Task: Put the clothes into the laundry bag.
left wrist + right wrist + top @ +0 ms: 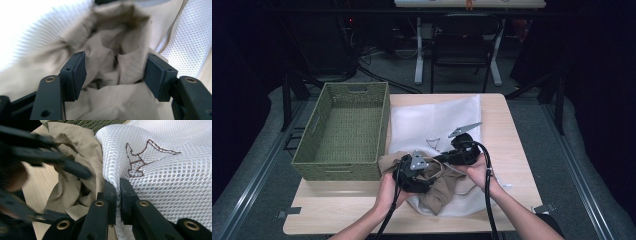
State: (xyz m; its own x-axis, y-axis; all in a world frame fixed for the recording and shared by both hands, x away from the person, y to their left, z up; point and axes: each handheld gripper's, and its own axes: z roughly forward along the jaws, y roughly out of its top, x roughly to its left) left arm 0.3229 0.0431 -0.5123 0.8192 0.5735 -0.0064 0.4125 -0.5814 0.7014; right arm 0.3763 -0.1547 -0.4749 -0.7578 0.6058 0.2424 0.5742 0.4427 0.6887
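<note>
My right gripper [117, 195] is clenched on the edge of the white mesh laundry bag [170, 170], which lies on the light wooden table [507, 150]. My left gripper [115, 75] stands released, jaws wide around the crumpled tan cloth garment [117, 45], which sits at the bag's near-left corner. The garment looks light, soft and floppy; I'd pinch a thick fold, not a loose edge. The mesh could slip and snag. The green woven basket [307, 150] crowds the left; there's open room near and right.
</note>
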